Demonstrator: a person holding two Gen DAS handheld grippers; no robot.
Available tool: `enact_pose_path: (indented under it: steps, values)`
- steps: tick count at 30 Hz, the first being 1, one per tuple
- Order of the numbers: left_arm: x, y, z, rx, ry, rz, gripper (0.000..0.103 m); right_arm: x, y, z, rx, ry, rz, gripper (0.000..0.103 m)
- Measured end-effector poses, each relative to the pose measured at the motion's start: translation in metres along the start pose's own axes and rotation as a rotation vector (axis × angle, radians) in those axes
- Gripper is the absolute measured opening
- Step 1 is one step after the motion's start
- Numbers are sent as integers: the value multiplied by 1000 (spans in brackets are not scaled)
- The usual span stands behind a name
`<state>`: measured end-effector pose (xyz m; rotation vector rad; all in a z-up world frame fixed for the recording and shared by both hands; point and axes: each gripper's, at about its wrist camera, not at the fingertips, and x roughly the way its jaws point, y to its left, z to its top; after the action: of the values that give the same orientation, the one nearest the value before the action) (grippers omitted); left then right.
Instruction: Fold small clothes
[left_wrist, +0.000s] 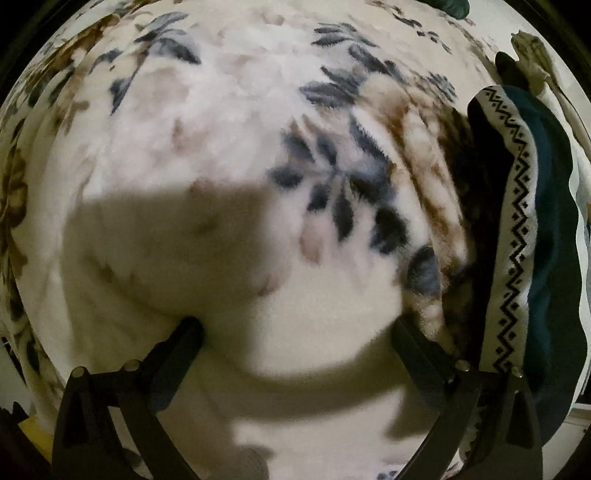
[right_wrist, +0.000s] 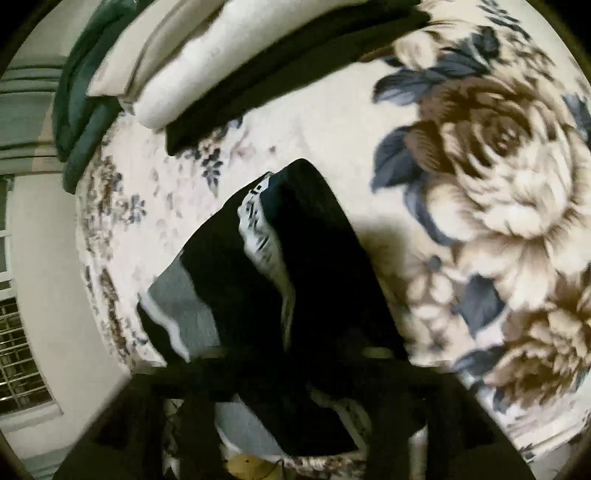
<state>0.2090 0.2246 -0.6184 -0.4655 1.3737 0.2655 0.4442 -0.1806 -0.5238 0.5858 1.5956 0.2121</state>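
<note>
The left gripper (left_wrist: 295, 328) hangs with its two black fingers spread wide apart and nothing between them, close above a fluffy cream blanket printed with blue leaves and brown roses (left_wrist: 229, 122). A dark teal garment with a white band of black zigzag trim (left_wrist: 513, 229) hangs at the right edge of this view, draped over the outer side of the gripper's right finger (left_wrist: 424, 343).

In the right wrist view the same dark garment (right_wrist: 314, 266) fills the centre, bunched and lifted above the floral blanket (right_wrist: 480, 166). It runs down into the right gripper (right_wrist: 295, 373), whose fingers are dark and blurred; whether they pinch the cloth cannot be told. A stack of folded cream, black and teal clothes (right_wrist: 192, 74) lies farther back on the blanket.
</note>
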Motion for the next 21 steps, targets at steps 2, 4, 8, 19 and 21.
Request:
enact_pose_path:
  steps: [2, 4, 8, 19, 21]
  values:
    - [-5, 5, 9, -19, 12, -12, 103, -10, -8, -15, -22, 0, 0, 74]
    - [-13, 6, 13, -47, 11, -23, 103, -3, -16, -35, -76, 71, -35, 74]
    - [-39, -2, 23, -72, -44, -43, 103, 21, -44, -60, -71, 140, -98, 9]
    - [-63, -64, 88, -14, -158, -187, 103, -9, -45, -37, -60, 39, -100, 58]
    - [-56, -72, 104, -7, -164, -231, 103, -13, -40, -11, -31, -20, -39, 63]
